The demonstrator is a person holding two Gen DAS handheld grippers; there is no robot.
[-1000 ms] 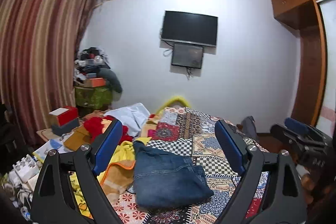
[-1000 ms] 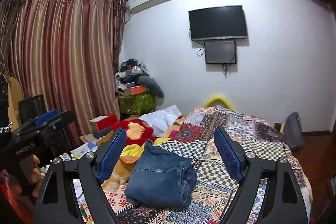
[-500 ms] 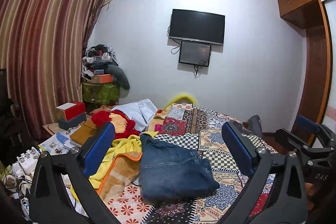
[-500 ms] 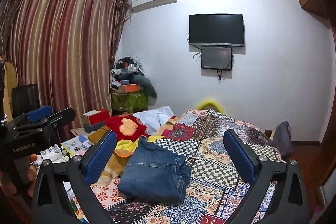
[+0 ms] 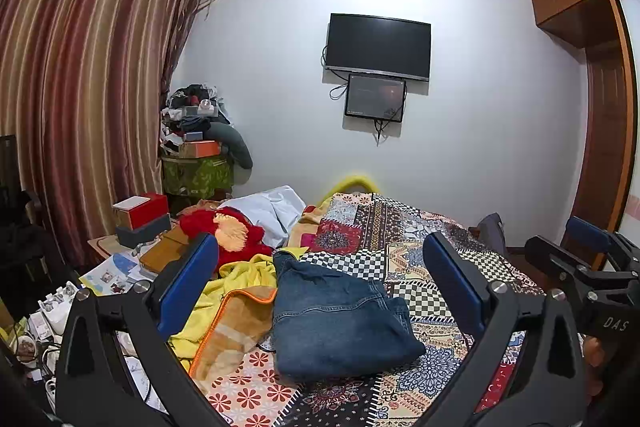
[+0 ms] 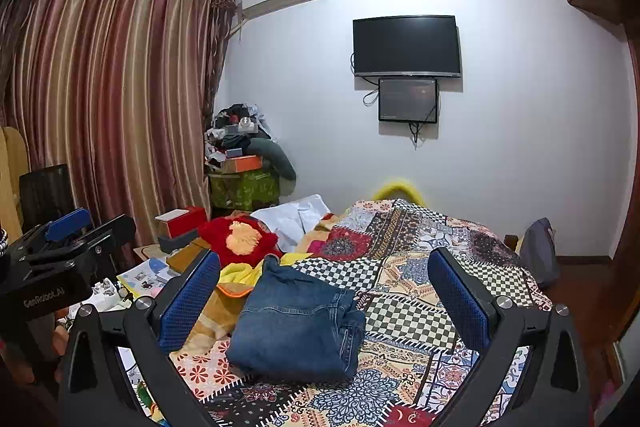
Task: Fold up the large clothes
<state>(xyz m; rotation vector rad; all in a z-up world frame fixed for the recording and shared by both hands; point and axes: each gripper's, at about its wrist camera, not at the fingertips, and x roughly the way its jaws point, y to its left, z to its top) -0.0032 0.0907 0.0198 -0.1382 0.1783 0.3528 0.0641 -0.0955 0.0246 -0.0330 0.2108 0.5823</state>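
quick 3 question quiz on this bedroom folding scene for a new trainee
1. True or false: the jeans lie folded on the patterned bedspread.
2. Multiple choice: what lies directly against the jeans' left side? A) a yellow garment B) a laptop C) a pair of shoes
3. Short answer: is either hand-held gripper gripping any cloth?

Key
1. True.
2. A.
3. No. The left hand-held gripper and the right hand-held gripper are both open, and neither touches the clothes.
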